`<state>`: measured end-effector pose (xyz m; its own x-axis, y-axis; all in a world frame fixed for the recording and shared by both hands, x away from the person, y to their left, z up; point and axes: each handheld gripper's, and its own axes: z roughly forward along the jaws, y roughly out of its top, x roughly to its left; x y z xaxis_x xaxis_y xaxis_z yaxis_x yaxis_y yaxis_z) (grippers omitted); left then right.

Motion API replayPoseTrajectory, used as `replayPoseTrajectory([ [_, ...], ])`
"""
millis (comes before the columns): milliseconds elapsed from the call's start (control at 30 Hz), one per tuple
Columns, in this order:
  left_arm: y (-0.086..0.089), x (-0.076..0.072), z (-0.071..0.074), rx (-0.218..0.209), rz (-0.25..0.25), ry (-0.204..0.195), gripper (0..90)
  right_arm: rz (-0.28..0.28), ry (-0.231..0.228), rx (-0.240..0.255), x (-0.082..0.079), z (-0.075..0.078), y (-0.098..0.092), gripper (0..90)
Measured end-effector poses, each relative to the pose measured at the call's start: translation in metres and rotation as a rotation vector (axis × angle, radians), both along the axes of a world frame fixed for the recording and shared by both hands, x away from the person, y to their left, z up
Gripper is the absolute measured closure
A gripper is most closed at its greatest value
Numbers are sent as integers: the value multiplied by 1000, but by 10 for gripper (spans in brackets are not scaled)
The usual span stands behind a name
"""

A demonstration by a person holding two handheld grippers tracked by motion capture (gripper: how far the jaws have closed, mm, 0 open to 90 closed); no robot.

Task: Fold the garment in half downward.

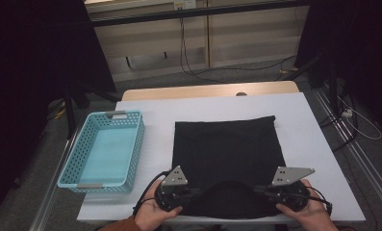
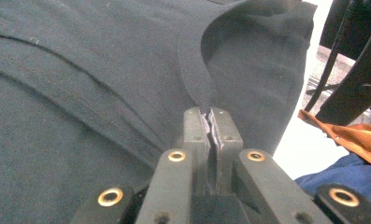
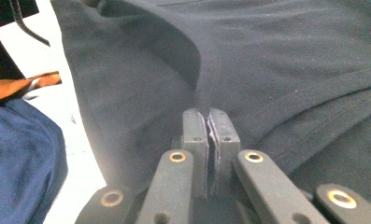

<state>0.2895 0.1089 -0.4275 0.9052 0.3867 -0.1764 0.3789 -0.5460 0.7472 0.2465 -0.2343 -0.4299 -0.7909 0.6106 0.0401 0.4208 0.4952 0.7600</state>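
A black T-shirt [image 1: 227, 149] lies folded flat on the white table [image 1: 304, 125], with its collar at the near edge. My left gripper [image 1: 188, 192] is shut on the shirt at the left end of the collar [image 2: 195, 79]. My right gripper [image 1: 265, 191] is shut on the shirt at the right end of the collar [image 3: 206, 79]. In each gripper view the two jaws are pressed together with dark cloth pinched between them. The person's hands hold both grippers at the table's near edge.
A light blue plastic basket [image 1: 103, 149] stands on the left side of the table, with nothing in it. Bare white tabletop lies right of the shirt and behind it. Cables [image 1: 193, 57] run over the floor beyond the table.
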Motion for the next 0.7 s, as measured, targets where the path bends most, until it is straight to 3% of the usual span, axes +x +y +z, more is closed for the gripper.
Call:
replayPoseTrajectory([
  [700, 1, -17, -2, 14, -32, 19, 869, 19, 11, -1, -21, -1, 2, 880],
])
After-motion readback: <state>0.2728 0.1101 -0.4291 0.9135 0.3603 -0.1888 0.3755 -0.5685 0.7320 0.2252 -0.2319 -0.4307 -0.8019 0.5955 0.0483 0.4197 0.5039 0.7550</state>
